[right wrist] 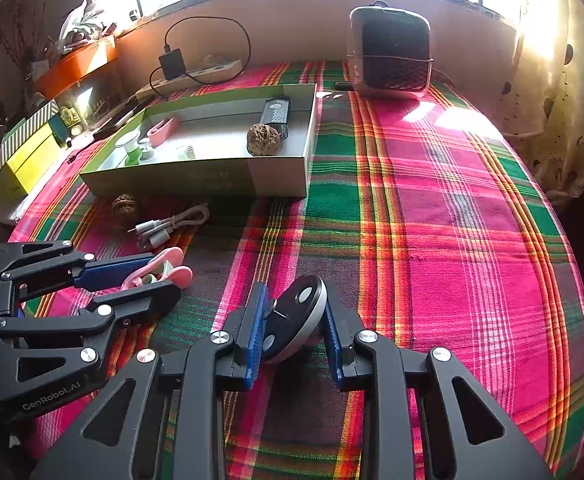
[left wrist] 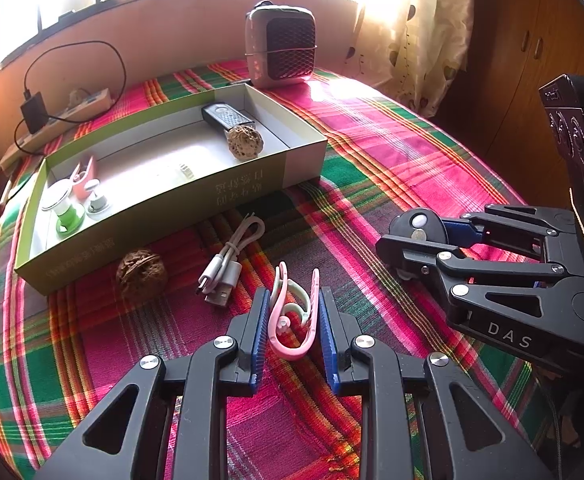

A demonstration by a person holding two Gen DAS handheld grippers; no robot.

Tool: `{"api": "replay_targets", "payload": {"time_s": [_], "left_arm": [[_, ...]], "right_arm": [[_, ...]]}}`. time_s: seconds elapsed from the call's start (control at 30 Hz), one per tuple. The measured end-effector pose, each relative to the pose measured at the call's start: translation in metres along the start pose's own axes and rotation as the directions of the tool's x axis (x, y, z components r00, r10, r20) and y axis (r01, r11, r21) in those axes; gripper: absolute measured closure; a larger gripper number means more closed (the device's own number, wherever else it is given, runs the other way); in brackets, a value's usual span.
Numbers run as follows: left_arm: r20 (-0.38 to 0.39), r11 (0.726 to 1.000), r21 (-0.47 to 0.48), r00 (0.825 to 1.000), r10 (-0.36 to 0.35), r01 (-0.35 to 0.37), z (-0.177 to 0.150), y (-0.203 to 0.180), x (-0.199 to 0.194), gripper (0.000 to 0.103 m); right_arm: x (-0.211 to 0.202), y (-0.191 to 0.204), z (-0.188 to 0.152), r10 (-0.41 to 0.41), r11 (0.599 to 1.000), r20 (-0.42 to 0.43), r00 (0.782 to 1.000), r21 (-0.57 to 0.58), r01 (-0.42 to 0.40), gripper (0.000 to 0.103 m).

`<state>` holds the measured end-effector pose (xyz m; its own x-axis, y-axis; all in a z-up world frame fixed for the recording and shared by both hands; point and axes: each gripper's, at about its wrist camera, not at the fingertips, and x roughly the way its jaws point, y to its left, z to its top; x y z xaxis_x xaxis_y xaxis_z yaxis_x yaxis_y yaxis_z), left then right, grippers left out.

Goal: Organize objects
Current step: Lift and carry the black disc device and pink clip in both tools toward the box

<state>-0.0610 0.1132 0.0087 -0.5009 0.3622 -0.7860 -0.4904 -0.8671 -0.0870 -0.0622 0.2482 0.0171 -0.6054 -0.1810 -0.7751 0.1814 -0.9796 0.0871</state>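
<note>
The open green cardboard box [left wrist: 164,200] sits toward the far left of the plaid tablecloth [right wrist: 432,240], and it's already got a fair bit in it. At its left end there's a green-and-white suction hook thing [left wrist: 65,210], a small grey one [left wrist: 97,200] and something pink [left wrist: 85,176] just behind them. Toward the right end there's a walnut [left wrist: 245,142] touching a black rectangular gadget with a mesh face [left wrist: 228,118], and a tiny pale bit [left wrist: 186,170] lies on the box floor in the middle, too small to say what it is.

Outside the box, right in front of its near wall, there's a second walnut [left wrist: 141,274] and a coiled white USB cable [left wrist: 228,266] just beside it. A small heater-looking appliance [left wrist: 280,44] stands at the far edge, and a power strip [left wrist: 64,116] with a black charger is off at the far left.

Left gripper [left wrist: 294,320]: jaws nearly shut, blue pads squeezing a pink and pale-green ear hook clip [left wrist: 292,320], low over the cloth, near side of the cable.

Right gripper [right wrist: 294,322]: jaws narrow, clamped on a round black-and-silver disc [right wrist: 298,316] held on edge, tilted, just to the right of the left gripper.
</note>
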Motion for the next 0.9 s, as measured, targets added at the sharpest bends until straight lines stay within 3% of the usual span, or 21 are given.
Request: {"api": "replay_targets", "payload": {"time_s": [0.4, 0.9], "left_arm": [[0.057, 0.999, -0.044, 0.998, 0.024, -0.022, 0.005, 0.016, -0.022, 0.081], [0.111, 0.984, -0.137, 0.985, 0.131, -0.115, 0.017, 0.064, -0.044, 0.081]], "right_arm": [[-0.009, 0.001, 0.010, 0.002, 1.000, 0.026, 1.000, 0.001, -0.002, 0.076], [-0.014, 0.018, 0.046, 0.038, 0.998, 0.077, 0.996, -0.042, -0.035, 0.076]]}}
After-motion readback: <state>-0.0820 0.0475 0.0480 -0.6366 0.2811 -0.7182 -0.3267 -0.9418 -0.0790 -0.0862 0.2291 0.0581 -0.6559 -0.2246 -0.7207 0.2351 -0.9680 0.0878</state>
